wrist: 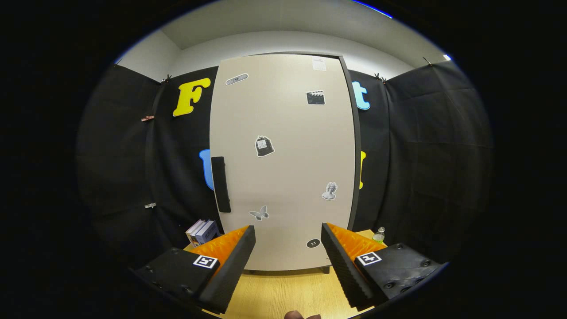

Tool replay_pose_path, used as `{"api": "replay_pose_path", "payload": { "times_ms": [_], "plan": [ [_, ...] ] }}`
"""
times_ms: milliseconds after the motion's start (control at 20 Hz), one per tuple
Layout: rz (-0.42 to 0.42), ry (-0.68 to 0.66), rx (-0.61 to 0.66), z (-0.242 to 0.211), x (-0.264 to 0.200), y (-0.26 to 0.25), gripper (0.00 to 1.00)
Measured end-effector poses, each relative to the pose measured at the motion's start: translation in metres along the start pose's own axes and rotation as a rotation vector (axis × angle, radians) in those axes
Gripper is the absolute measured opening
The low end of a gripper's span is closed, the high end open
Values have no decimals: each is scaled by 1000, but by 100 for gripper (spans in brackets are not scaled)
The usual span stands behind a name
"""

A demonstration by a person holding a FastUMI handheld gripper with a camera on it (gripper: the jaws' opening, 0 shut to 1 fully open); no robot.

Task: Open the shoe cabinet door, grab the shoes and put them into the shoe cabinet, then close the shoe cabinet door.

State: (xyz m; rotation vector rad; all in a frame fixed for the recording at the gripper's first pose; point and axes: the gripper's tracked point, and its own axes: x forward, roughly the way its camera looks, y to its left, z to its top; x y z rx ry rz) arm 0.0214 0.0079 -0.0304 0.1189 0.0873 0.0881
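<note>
The shoe cabinet (283,164) is standing straight ahead of the gripper (288,235), well beyond its fingertips, on a pale wood-grain table (283,292). Its beige door (288,133) is sitting closed, smooth and flat with a dark edge running down the side to the right of the fingers. A slim dark vertical handle (220,184) is sitting on the door's edge beyond the left finger. Stickers are dotting the door: a clapperboard (315,97), a small bag shape (264,146), a bust figure (329,191), a butterfly (259,213), a round button-like dot (312,243), an oval badge (237,79) and a white label (319,63) near the top; whatever writing they carry is too small to read.

The gripper's fingers are standing spread wide apart, holding nothing, with the lower part of the door showing between them. Each finger is bearing a ribbed inner face and a square black-and-white marker.

Beyond the left finger, beside the cabinet's foot, a few books (203,231) are standing upright. Beyond the right finger, a small clear bottle (378,235) is standing on the table by the cabinet's other side. Black cloth is hanging behind everything.
</note>
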Motion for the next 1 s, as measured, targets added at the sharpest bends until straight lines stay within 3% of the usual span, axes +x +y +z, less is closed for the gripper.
{"api": "replay_pose_path", "payload": {
  "times_ms": [1000],
  "plan": [
    [-1,1,1,-2,3,-6,97]
  ]
}}
